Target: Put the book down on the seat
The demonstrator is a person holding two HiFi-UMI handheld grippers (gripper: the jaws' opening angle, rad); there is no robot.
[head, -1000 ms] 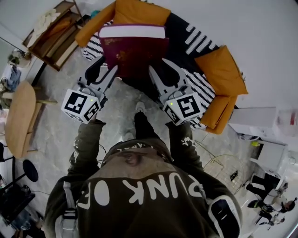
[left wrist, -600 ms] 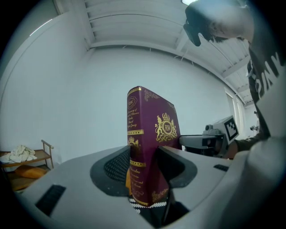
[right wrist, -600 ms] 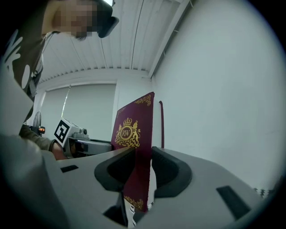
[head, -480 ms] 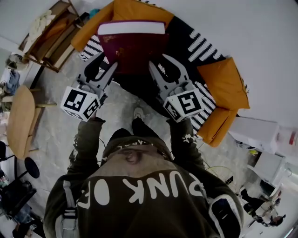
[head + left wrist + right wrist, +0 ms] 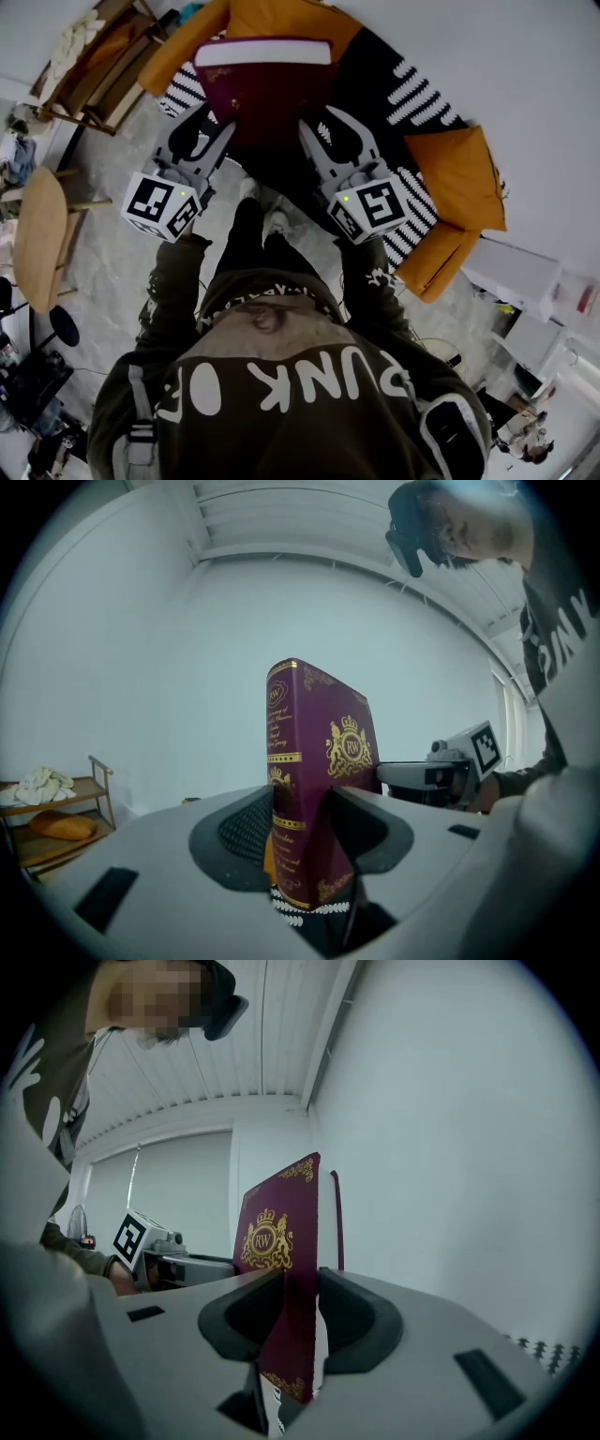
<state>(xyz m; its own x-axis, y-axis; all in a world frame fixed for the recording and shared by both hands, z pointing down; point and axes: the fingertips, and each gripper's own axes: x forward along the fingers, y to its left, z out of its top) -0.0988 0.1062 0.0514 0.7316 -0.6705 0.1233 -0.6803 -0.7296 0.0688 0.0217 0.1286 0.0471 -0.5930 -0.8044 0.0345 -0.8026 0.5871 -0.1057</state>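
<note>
Bright, even indoor light with soft, faint shadows. Head view is heavily fisheye: edges bend and the corners smear slightly. Both gripper views are circular with black vignetted corners. The near foreground is soft, the book (image 5: 323, 789) cover sharp, its gold print glinting. The white wall (image 5: 450, 1147) reads bluish.

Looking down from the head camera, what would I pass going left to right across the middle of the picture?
Round wooden table → left hand-held gripper → maroon book → right hand-held gripper → orange cushion.
</note>
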